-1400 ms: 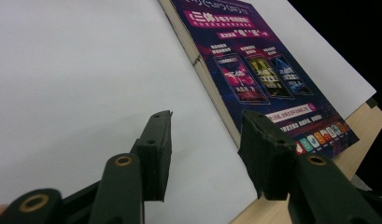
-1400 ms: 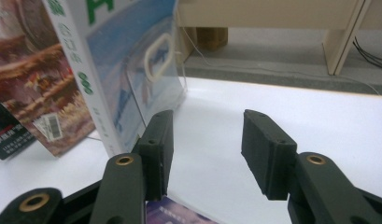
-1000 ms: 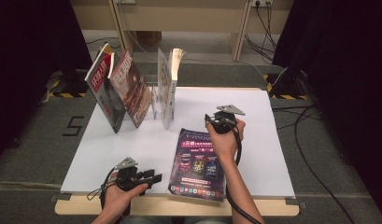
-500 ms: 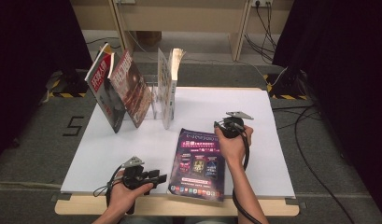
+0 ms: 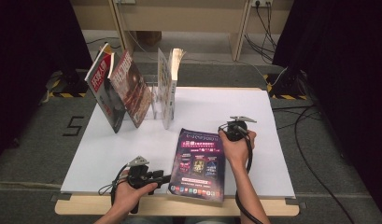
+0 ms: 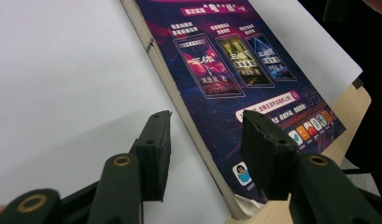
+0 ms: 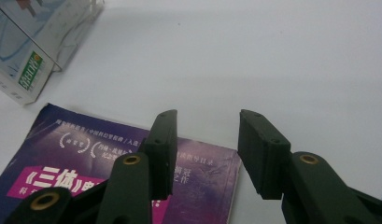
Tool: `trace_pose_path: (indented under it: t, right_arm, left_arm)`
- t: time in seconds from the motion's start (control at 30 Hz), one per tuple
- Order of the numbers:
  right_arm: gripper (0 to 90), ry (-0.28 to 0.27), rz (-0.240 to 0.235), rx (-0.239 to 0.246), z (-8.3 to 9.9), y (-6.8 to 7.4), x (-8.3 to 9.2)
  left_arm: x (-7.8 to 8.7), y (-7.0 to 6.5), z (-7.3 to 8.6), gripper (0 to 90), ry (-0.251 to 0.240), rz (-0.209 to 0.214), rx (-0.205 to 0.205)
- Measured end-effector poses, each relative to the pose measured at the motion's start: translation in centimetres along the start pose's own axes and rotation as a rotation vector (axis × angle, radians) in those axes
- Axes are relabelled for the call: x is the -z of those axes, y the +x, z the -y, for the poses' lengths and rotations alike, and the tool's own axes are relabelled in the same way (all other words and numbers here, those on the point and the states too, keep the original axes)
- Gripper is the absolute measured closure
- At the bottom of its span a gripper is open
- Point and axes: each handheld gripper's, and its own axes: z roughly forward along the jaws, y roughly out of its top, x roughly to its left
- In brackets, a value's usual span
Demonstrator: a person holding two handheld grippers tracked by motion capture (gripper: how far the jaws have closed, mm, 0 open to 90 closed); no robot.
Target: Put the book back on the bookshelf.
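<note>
A purple paperback [image 5: 200, 163] lies flat, cover up, at the front middle of the white sheet [image 5: 226, 102]. My left gripper [image 5: 166, 178] lies low at the book's left edge near the front corner. In the left gripper view its open jaws [image 6: 205, 135] straddle that edge of the book [image 6: 235, 70], one jaw over the sheet and one over the cover, neither pressing. My right gripper [image 5: 223, 132] hangs at the book's far right corner. Its jaws [image 7: 205, 135] have just been closing but stand open above the corner of the book [image 7: 86, 154], with nothing gripped.
Two magazines [image 5: 118, 88] lean in a rack at the back left, and a white book [image 5: 167, 88] stands upright beside them, its corner [image 7: 34, 46] near my right jaws. The wooden table edge [image 5: 179, 207] runs along the front. Cables lie on the floor at the right.
My right hand has come down and toward the front, settling at the purple book's far right corner. The left hand and the book have stayed put.
</note>
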Motion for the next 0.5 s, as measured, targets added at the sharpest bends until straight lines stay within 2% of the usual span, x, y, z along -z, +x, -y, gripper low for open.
trace_pose_path:
  t: [0.23, 0.27, 0.5]
  right_arm:
    - [58.8, 0.04, -0.011, -0.015, 0.3, -0.7, -0.6]
    - [58.8, 0.051, -0.011, -0.036, 0.3, -0.7, -0.6]
    - [57.3, 0.1, -0.038, -0.069, 0.1, -1.6, -1.4]
  left_arm:
    - [-0.4, -0.2, 0.3, 52.2, 0.015, 0.005, 0.0]
    - [-0.4, -0.2, 0.3, 52.1, 0.017, 0.005, 0.0]
    - [-0.6, -0.2, 0.5, 52.0, 0.027, 0.014, 0.004]
